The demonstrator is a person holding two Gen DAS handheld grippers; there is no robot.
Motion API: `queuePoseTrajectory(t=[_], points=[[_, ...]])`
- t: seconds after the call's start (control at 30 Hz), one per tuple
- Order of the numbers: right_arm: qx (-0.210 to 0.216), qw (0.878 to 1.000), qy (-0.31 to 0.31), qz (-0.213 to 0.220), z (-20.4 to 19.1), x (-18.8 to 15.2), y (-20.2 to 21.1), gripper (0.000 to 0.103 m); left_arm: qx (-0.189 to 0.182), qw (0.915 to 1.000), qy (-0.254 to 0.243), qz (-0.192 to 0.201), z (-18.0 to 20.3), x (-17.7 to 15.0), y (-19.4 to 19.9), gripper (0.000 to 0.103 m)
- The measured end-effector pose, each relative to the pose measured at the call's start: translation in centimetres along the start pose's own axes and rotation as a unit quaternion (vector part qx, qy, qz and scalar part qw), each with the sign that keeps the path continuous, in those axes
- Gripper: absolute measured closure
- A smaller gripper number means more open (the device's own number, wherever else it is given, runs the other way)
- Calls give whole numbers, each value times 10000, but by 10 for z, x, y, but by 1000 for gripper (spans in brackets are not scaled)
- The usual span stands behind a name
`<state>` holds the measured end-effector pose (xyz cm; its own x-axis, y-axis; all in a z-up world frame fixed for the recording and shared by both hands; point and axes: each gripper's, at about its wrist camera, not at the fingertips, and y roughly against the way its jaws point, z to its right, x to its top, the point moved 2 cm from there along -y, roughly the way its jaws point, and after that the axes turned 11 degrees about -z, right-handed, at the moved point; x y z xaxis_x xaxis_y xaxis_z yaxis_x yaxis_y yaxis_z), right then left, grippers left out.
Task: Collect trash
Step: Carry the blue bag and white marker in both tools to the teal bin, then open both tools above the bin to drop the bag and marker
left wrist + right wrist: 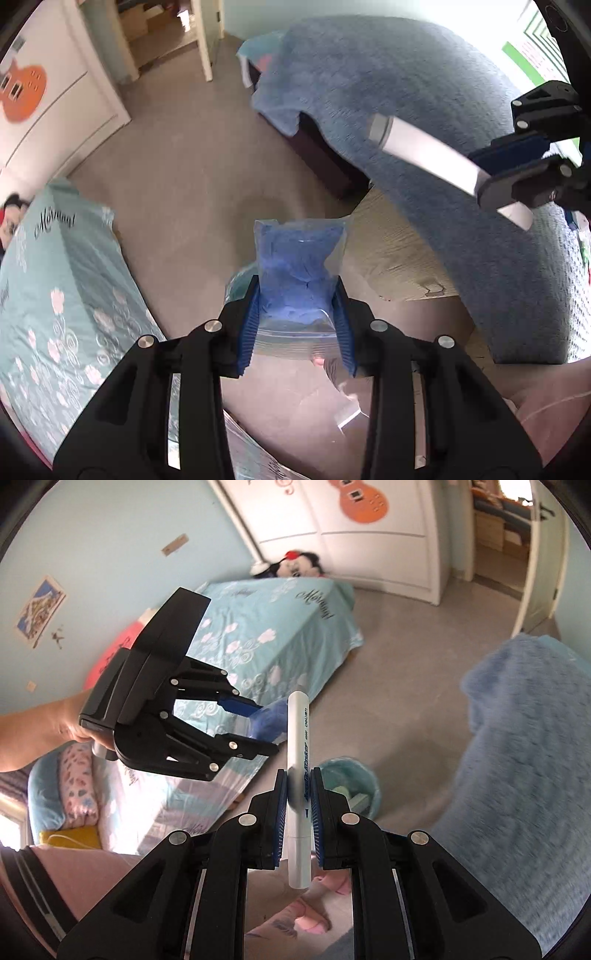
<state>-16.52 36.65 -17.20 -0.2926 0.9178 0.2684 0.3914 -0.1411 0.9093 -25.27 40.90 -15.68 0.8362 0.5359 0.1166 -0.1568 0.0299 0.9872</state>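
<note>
Right now both sets of jaws are clamped on something. The left gripper (299, 302) pinches a clear plastic bag (299, 266) stuffed with crumpled blue material, its blue pads pressing the bag's sides. The right gripper (298, 801) is closed tight on a white marker pen (297, 760), which stands roughly upright between the pads, printed lettering along its barrel.

Both pieces of trash are held in the air, not resting on anything. Just past the right gripper's fingertips, a pale green waste bin (351, 786) stands on the floor, with something light-coloured already lying inside. My reading is that the picking up is done for these two items and the drop into the bin is what is left; neither is over the rim yet, as far as I can tell.

Around them is a bedroom with a grey-beige floor (177, 177). A bed with a turquoise flowered cover (266, 627) stands beside the bin, a plush toy (295, 565) at its far end. A fluffy blue blanket (424, 92) drapes over furniture on the other side. A white wardrobe with an orange guitar sticker (362, 498) stands near the open doorway (509, 528).
</note>
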Motion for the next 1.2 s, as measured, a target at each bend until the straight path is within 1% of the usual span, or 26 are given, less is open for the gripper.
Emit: queuePoseTrajectory(t=[0.1,0.33,0.37,0.4,0.43,0.47,0.5,0.53,0.6,0.73,0.9,1.07,1.2], points=[[125,9998,20,-143,0,10,-16,89,-105,9998,185,-27,-9,-3,-5,69],[385,9983,4,-434,-3,29,-54,89,-215,9989,391,-163,-26,-10,-27,67],[399,9981,12,-474,-3,28,-56,86,-265,9983,462,-221,-30,-9,-32,67],[375,9980,19,-514,-4,31,-60,85,-334,9977,535,-263,-34,-11,-36,65],[349,9978,13,-562,-2,34,-67,75,-358,9965,667,-341,-39,-13,-43,56],[356,9975,12,-605,0,37,-72,56,-330,9958,749,-406,-42,-17,-47,48],[315,9976,12,-615,0,38,-74,53,-280,9954,790,-462,-45,-19,-52,45],[284,9975,0,-642,1,39,-76,52,-196,9952,821,-496,-46,-20,-55,43],[305,9976,-12,-624,3,41,-72,52,-133,9946,869,-544,-49,-23,-57,43],[285,9979,12,-577,6,36,-60,52,-108,9943,916,-530,-48,-26,-53,40],[221,9985,-90,-489,17,27,-45,52,-77,9948,868,-526,-43,-27,-48,40],[108,9991,-360,-217,27,11,-19,52,-47,9966,670,-478,-36,-19,-43,39],[-2,9985,-548,30,32,-6,6,52,-23,9989,350,-315,-20,-5,-29,38]])
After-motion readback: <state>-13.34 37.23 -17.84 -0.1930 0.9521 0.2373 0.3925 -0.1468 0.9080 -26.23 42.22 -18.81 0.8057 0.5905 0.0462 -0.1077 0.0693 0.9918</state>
